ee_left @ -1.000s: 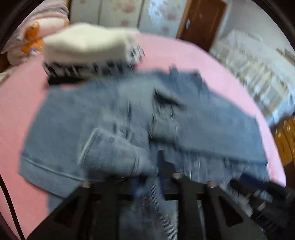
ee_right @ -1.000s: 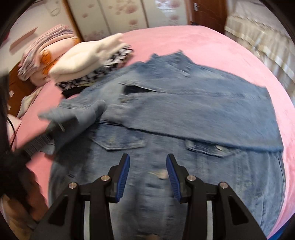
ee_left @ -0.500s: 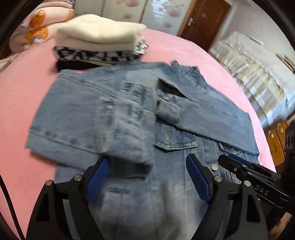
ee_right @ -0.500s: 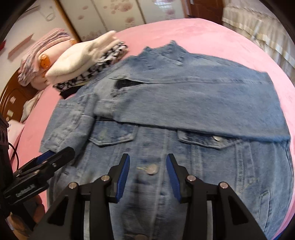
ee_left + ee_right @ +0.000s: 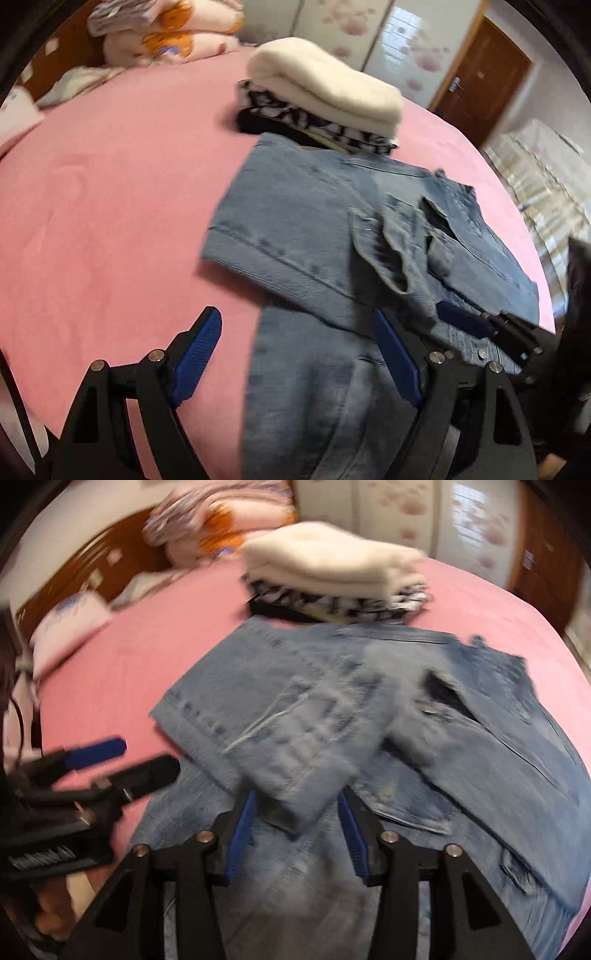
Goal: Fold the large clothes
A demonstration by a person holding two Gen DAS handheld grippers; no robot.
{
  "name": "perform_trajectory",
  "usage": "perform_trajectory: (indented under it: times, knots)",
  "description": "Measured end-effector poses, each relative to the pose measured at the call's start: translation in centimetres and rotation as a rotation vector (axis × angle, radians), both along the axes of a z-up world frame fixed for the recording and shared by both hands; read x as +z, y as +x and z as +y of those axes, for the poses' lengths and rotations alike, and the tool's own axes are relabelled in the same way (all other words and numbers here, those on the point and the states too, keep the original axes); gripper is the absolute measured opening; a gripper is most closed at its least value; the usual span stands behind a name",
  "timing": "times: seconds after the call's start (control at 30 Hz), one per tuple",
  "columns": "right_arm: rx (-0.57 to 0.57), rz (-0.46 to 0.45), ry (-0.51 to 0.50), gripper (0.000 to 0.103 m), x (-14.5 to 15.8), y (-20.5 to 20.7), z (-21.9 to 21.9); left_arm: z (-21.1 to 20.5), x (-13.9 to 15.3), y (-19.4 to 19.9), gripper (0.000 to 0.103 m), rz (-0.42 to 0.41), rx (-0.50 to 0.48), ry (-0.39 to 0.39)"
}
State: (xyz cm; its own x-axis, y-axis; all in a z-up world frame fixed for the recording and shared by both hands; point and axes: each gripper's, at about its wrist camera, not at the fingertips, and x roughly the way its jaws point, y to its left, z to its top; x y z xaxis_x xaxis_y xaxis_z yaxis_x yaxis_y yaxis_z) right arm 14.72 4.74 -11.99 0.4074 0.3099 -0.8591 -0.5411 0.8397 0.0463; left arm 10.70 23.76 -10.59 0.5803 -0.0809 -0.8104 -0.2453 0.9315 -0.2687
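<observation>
— Two tools: how do they stand?
— My left tool (image 5: pixel 295 354) gapes empty; my right tool (image 5: pixel 297 840) is opening around a sleeve cuff (image 5: pixel 295 775).
— The denim jacket (image 5: pixel 314 229)?
— Flat on the pink bed (image 5: pixel 110 206).

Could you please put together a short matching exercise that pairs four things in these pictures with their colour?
Things:
1. Bedspread
2. Jacket
3. Top garment of the folded pile
4. Door

Colours:
A. Cream white
B. Brown
C. Pink
D. Faded blue

Pairs: 1-C, 2-D, 3-A, 4-B
</observation>
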Motion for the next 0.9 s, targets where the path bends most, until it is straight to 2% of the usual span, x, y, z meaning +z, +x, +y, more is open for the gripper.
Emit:
perform_trajectory:
  times: [0.1,0.17,0.23,0.3,0.33,0.37,0.43,0.53,0.6,0.67,0.73,0.8,0.83,0.9]
  knots:
    - [0.022,-0.036,-0.061,0.049,-0.6,-0.2,1.6,1.3,-0.5,-0.5,0.083,0.010,0.025,-0.021]
    - [-0.005,-0.084,-0.129,0.049,-0.8,0.3,2.5,1.5,-0.6,-0.8,0.083,0.009,0.030,-0.019]
    - [-0.038,-0.091,-0.141,0.049,-0.7,1.0,2.6,1.6,-0.8,-0.9,0.083,0.013,0.029,-0.026]
    - [-0.058,-0.092,-0.111,0.048,-0.4,1.8,2.2,1.6,-0.7,-1.0,0.083,0.009,0.027,-0.040]
    - [-0.064,-0.090,-0.090,0.037,-0.2,2.2,1.8,1.5,-0.6,-1.0,0.083,0.005,0.024,-0.046]
    - [-0.072,-0.074,-0.059,0.012,0.2,2.4,1.3,1.4,-0.4,-1.0,0.083,-0.001,0.018,-0.048]
    - [-0.112,-0.076,-0.002,0.013,1.4,2.6,0.2,1.1,-0.1,-1.1,0.083,-0.013,0.003,-0.041]
    - [-0.187,-0.088,0.163,0.012,4.6,2.1,-4.3,0.8,0.3,-1.2,0.083,-0.028,-0.015,-0.033]
    - [-0.235,-0.054,0.264,0.012,5.5,1.5,-7.5,0.6,0.3,-1.2,0.083,-0.025,-0.028,-0.035]
    - [-0.288,0.026,0.339,0.013,4.6,0.9,-11.0,0.3,0.0,-1.2,0.083,-0.018,-0.037,-0.039]
    - [-0.320,0.089,0.343,0.015,3.0,0.5,-13.0,-0.1,-0.5,-0.9,0.083,-0.002,-0.049,-0.050]
    - [-0.351,0.166,0.316,0.028,0.5,0.1,-14.9,-0.7,-1.0,-0.6,0.083,0.016,-0.063,-0.061]
    - [-0.356,0.191,0.318,0.038,-0.4,0.0,-15.4,-0.9,-1.2,-0.5,0.083,0.021,-0.069,-0.064]
    - [-0.366,0.242,0.351,0.042,-2.0,0.2,-16.7,-1.6,-1.3,-0.2,0.083,0.025,-0.084,-0.062]
